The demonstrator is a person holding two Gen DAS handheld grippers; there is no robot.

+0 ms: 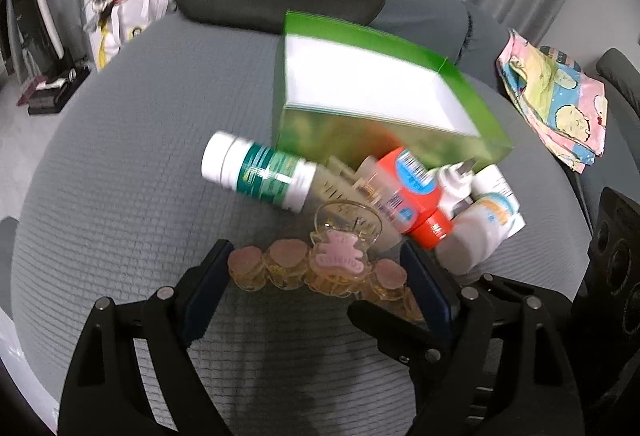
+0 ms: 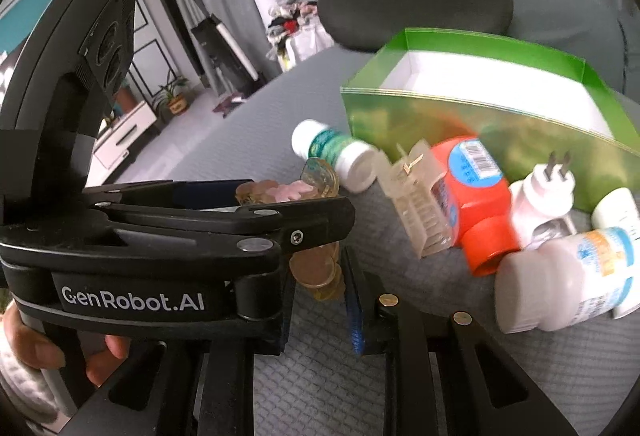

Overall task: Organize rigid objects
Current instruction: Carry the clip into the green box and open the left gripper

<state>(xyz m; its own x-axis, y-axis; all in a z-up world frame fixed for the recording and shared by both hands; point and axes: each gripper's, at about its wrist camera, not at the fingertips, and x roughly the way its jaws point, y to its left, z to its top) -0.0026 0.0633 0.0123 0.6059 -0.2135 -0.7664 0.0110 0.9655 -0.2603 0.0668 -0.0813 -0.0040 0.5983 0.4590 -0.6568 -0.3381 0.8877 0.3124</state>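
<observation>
Both grippers [image 1: 320, 276] [image 2: 320, 276] on knobbly amber clip [image 1: 320, 268]

The right gripper [image 2: 318, 276] clamps the amber hair clip [image 2: 320, 278] at 6 o'clock. The left gripper [image 2: 280, 196] grips the same clip at 9 o'clock. The green box [image 2: 440, 116] sits at 1 o'clock.

Bottles [image 1: 416, 192] lie clustered just before the box [image 1: 380, 92], hair clip [image 1: 320, 268] nearest.
</observation>
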